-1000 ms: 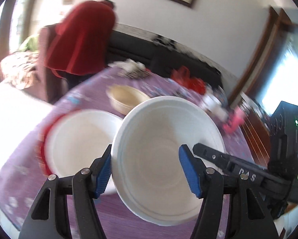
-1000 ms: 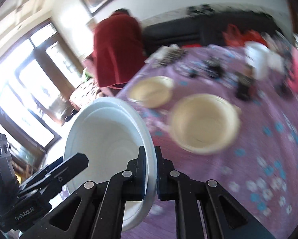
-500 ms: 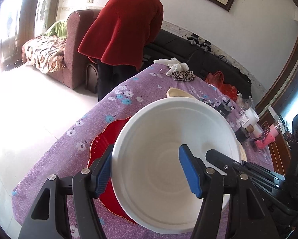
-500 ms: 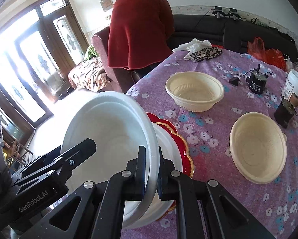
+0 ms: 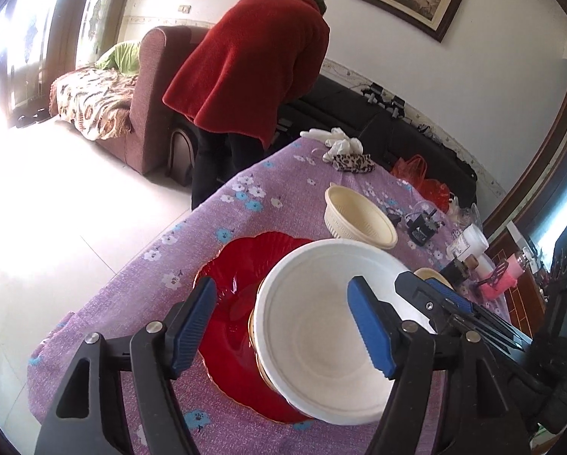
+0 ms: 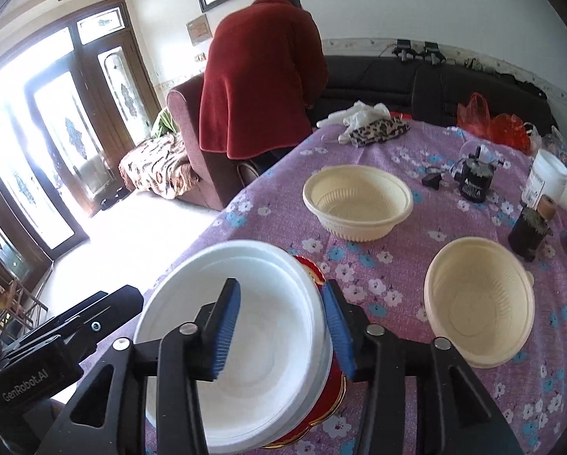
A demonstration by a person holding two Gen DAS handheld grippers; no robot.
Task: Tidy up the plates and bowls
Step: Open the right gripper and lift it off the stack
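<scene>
White bowl (image 6: 260,345) covers most of the red plate (image 5: 241,288), possibly another bowl beneath.

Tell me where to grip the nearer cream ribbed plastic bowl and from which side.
Grip the nearer cream ribbed plastic bowl by its thin rim, on the edge closest to the right tongs. It sits upright and open, so one finger can go inside and one outside, coming from above.
</scene>
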